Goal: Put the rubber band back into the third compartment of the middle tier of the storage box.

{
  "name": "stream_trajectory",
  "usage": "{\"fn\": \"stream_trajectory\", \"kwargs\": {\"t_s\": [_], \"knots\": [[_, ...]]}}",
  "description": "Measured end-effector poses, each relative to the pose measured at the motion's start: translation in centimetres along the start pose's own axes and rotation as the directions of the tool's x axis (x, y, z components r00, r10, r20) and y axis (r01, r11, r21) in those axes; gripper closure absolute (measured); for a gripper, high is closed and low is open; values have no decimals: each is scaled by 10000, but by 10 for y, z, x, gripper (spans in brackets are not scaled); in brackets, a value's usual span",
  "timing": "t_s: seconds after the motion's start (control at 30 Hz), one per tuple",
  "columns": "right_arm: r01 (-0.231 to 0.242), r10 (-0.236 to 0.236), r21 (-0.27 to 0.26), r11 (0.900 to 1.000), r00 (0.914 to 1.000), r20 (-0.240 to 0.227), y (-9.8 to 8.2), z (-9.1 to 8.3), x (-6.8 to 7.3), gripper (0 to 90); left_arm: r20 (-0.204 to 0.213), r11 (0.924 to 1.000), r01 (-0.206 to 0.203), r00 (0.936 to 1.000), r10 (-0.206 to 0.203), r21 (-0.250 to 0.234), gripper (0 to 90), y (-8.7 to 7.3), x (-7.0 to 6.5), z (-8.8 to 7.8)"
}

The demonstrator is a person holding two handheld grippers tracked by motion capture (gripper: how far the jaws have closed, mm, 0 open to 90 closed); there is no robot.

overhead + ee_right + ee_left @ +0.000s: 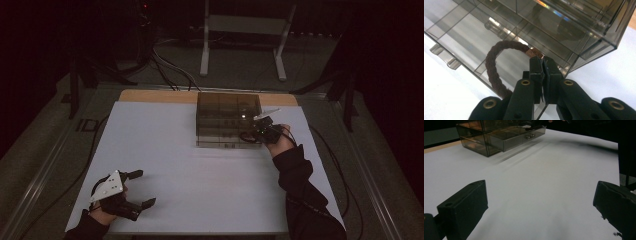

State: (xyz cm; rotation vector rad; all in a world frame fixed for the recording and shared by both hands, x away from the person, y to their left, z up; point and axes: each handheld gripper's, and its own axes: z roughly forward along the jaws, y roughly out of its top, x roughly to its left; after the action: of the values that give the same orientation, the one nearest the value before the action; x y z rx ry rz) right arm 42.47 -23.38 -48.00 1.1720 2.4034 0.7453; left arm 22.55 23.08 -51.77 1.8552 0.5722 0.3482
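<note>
Your right gripper pinches the dark-brown braided hair band above the open smoked-plastic drawer; dropping it in remains.

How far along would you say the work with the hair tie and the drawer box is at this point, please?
Done: the bottom drawer of the smoky clear drawer box is pulled out. In hand: the right hand-held gripper is shut on the dark braided hair tie at its metal clasp, over the open drawer. Left, probably: releasing the tie into a compartment and closing the drawer. The left hand-held gripper rests open on the white table.
</note>
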Motion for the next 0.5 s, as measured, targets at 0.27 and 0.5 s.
{"fn": "stream_trajectory", "kwargs": {"t_s": [0.27, 0.5], "knots": [[221, -227, 276, 9994, 9995, 240, 3, 6, 2, 862, -7, 10000, -4, 10000, 4, 3, 2, 0, 0, 0], [225, -236, 352, 9991, 9992, 315, 2, 8, 1, 859, 4, 10000, -6, 10000, 6, 6, 2, 0, 0, 0]]}}
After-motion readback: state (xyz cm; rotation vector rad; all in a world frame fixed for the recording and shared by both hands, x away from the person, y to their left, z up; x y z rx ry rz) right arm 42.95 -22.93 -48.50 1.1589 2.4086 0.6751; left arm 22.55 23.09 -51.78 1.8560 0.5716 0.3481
